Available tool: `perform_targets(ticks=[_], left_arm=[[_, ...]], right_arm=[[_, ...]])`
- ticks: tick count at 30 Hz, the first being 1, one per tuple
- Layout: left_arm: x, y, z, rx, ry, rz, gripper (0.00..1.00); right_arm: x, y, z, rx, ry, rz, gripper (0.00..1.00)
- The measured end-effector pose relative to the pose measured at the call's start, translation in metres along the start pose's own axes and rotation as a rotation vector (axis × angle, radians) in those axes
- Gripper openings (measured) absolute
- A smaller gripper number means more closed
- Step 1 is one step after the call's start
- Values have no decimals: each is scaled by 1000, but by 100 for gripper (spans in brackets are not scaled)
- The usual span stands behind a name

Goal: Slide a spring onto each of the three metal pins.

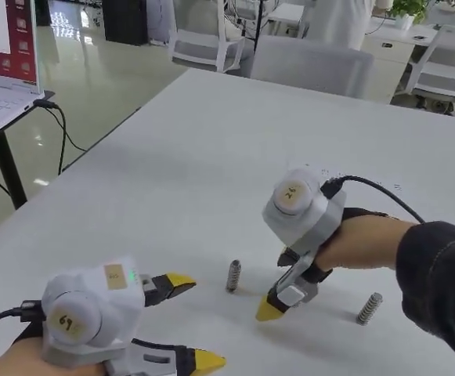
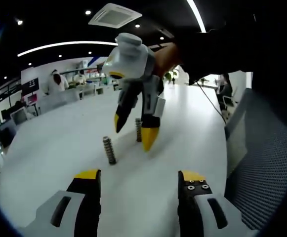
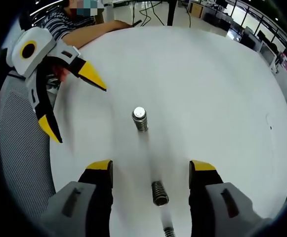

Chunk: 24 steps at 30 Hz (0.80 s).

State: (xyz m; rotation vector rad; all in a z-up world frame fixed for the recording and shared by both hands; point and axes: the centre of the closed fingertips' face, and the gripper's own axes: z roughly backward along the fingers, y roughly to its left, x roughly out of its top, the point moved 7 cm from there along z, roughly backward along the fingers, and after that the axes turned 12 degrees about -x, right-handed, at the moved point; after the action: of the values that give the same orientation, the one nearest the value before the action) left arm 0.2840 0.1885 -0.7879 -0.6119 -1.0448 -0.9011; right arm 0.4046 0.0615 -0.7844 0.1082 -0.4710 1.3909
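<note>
An upright spring on a pin stands on the white table between my two grippers. My right gripper is open and points down at the table just right of it. A second spring stands between its jaws, untouched. A third spring stands further right, behind the hand. My left gripper is open and empty, low at the near edge, aimed at the first spring.
The white table stretches away bare beyond the springs. A laptop sits on a side stand at the far left. Grey chairs line the table's far edge. The right gripper's cable trails over the table.
</note>
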Motion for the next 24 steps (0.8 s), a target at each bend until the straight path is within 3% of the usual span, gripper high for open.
perform_targets(ticks=[24], left_arm=[[5, -1, -2, -7, 12, -16, 58]], right_arm=[[-30, -12, 25, -76, -79, -132, 70]])
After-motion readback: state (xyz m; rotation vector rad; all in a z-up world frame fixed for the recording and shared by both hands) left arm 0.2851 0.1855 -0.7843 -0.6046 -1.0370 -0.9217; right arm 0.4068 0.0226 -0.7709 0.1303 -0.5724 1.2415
